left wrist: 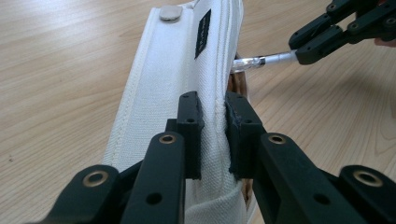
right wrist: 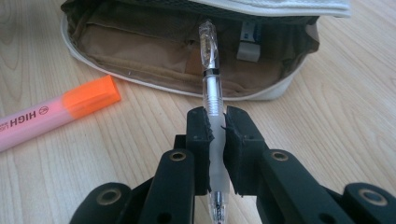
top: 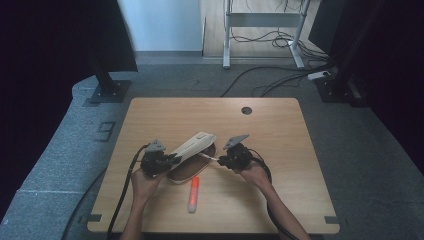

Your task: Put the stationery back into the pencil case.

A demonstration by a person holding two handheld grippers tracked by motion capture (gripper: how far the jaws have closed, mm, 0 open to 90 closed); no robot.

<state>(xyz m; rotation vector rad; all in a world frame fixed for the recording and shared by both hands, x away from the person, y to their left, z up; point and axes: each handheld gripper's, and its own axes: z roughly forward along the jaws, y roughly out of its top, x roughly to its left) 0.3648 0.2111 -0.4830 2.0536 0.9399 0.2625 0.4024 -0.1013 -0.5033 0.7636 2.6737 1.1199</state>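
A white fabric pencil case (top: pixel 192 150) with a brown lining lies open at the middle of the wooden table. My left gripper (top: pixel 171 159) is shut on its raised flap (left wrist: pixel 177 84) and holds it up. My right gripper (top: pixel 220 161) is shut on a clear pen (right wrist: pixel 212 84), whose capped tip points into the case's mouth (right wrist: pixel 187 51). From the left gripper view, the pen (left wrist: pixel 261 60) reaches the flap's edge from the right. A white eraser (right wrist: pixel 248 44) sits inside the case.
An orange and pink highlighter (top: pixel 193 193) lies on the table (top: pixel 280 165) in front of the case, also seen at left as the highlighter (right wrist: pixel 56 114). A round cable hole (top: pixel 246 110) sits near the far edge. Black stands flank the table.
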